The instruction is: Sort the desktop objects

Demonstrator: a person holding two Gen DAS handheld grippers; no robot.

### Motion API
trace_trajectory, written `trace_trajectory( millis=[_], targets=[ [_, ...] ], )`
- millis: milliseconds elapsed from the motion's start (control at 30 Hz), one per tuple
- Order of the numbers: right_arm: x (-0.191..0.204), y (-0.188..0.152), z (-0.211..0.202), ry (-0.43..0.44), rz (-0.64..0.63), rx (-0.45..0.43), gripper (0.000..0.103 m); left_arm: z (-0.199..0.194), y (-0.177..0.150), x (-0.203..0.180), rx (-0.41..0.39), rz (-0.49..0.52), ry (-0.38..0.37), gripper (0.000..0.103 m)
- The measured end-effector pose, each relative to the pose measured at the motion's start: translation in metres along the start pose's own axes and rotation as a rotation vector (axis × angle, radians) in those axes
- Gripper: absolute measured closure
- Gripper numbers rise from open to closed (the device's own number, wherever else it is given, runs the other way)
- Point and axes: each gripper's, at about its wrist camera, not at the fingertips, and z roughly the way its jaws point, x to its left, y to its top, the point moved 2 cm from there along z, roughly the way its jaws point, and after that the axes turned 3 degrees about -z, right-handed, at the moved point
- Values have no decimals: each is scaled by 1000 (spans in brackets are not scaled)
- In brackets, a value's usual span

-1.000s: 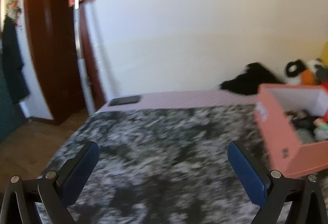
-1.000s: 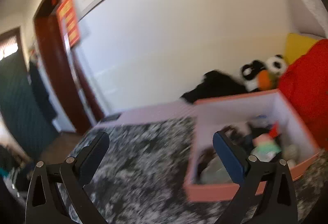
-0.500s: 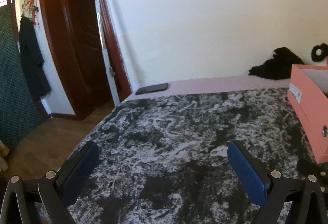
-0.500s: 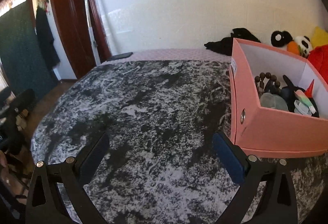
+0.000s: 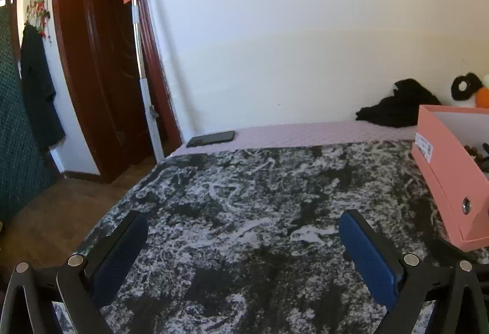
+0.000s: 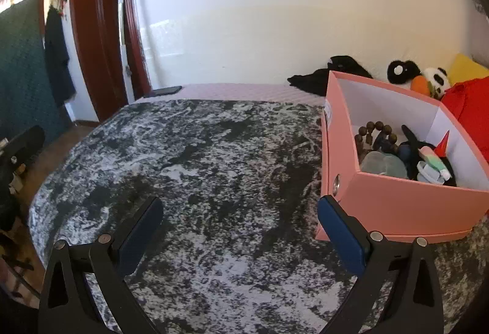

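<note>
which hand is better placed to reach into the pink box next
Right, probably. The right gripper has the pink cardboard box just beside it, contents in view; the left gripper sees only the box's near corner at its frame edge. Both jaws are open and empty.

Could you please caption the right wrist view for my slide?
Open right claw above the mottled blanket, beside a pink box of sorted items.

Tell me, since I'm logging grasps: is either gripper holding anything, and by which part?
Nothing is held. The left gripper and right gripper are both open above the mottled cloth, with nothing between their fingers.
</note>
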Motion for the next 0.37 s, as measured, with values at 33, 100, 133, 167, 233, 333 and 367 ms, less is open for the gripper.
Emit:
trace_trajectory(
  millis=[33, 100, 133, 167, 233, 333, 367],
  targets=[
    [0, 0, 0, -1, -1, -1, 1, 0, 0, -1, -1, 2, -1, 0],
    [0, 1, -1, -4, -4, -4, 1, -1, 0, -4, -2, 2, -5, 0],
    [0, 1, -2, -5, -5, -6, 1, -1, 1, -5, -2, 0, -9, 0],
    [0, 1, -3, -6, -7, -9, 1, -2, 1, -6, -2, -2, -14, 0],
    [0, 1, -4, -9, -10, -14, 1, -3, 2, -9, -5, -5, -24, 0],
    [1, 1, -4, -11, -17, -18, 1, -5, 3, -13, -13, -7, -36, 0],
    [1, 1, -4, -11, -19, -19, 1, -6, 3, -15, -18, -4, -38, 0]
  ],
)
